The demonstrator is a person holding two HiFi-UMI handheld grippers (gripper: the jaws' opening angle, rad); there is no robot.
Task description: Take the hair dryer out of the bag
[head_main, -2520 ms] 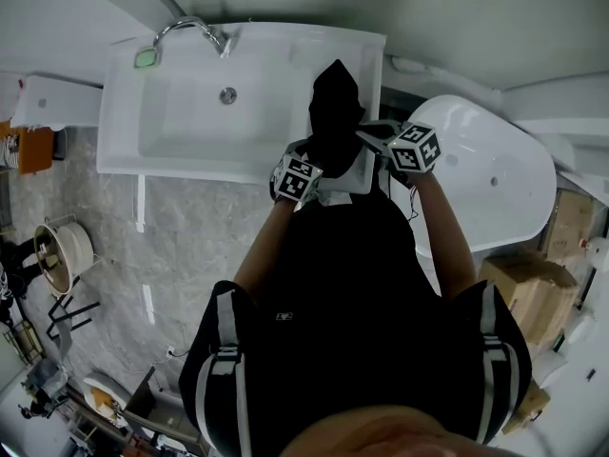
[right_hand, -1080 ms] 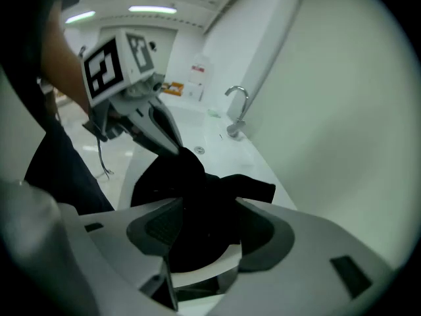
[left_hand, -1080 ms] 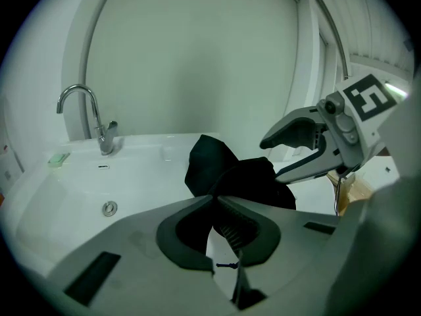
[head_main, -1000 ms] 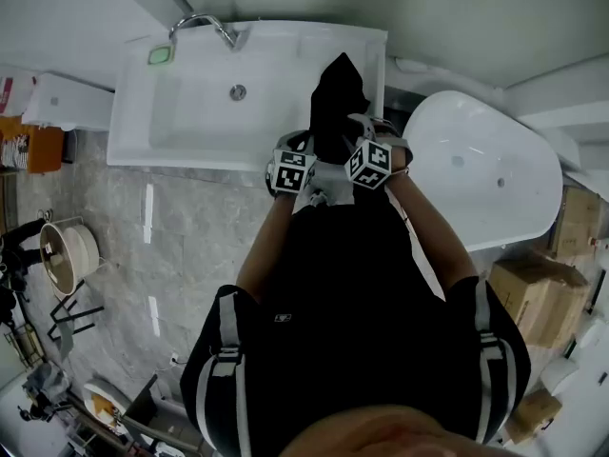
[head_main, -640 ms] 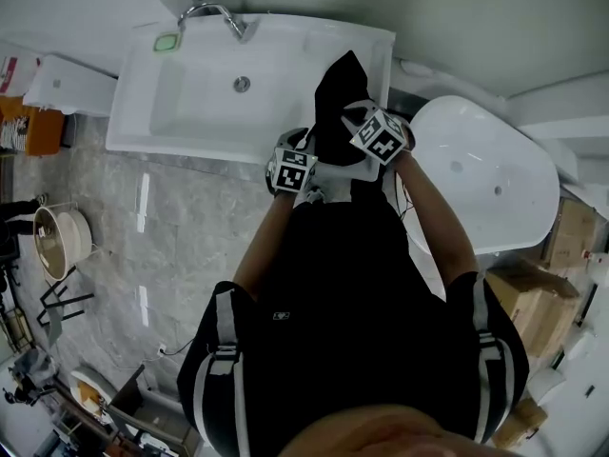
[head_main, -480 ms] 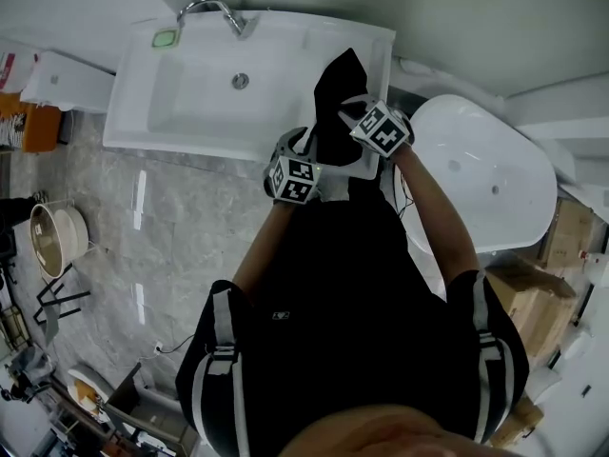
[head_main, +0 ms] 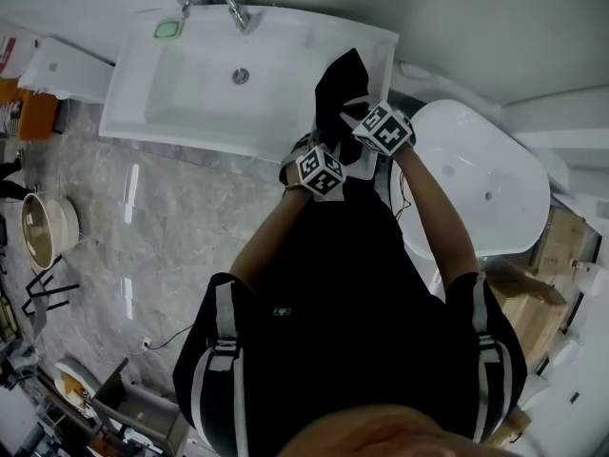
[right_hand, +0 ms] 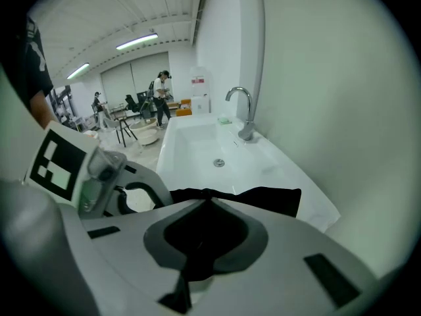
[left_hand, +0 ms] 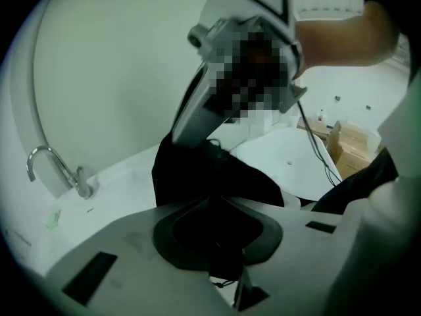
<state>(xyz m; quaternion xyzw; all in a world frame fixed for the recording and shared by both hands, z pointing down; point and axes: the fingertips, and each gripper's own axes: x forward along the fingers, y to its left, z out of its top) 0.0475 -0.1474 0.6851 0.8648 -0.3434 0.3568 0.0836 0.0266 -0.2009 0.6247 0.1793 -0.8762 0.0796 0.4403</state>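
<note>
A black bag (head_main: 338,84) lies on the right end of the white sink counter (head_main: 376,50). No hair dryer shows in any view. My left gripper (head_main: 316,149) is at the bag's near edge. Its jaws have just been opening a little, with black fabric (left_hand: 217,176) still pinched between their tips. My right gripper (head_main: 354,114) is at the bag's right side. Its jaws have just been closing and now pinch the bag's cloth (right_hand: 263,199). In the right gripper view the left gripper (right_hand: 99,176) sits close on the left.
The sink basin (head_main: 209,89) with a chrome faucet (head_main: 219,0) fills the left of the counter. A white bathtub (head_main: 476,188) stands to the right, with cardboard boxes (head_main: 547,255) beyond it. People (right_hand: 161,97) stand far off in the room.
My left gripper has slid right along the bag's near edge, toward the right gripper, and rolled. The right gripper has come in from the bag's right and closed on the cloth.
</note>
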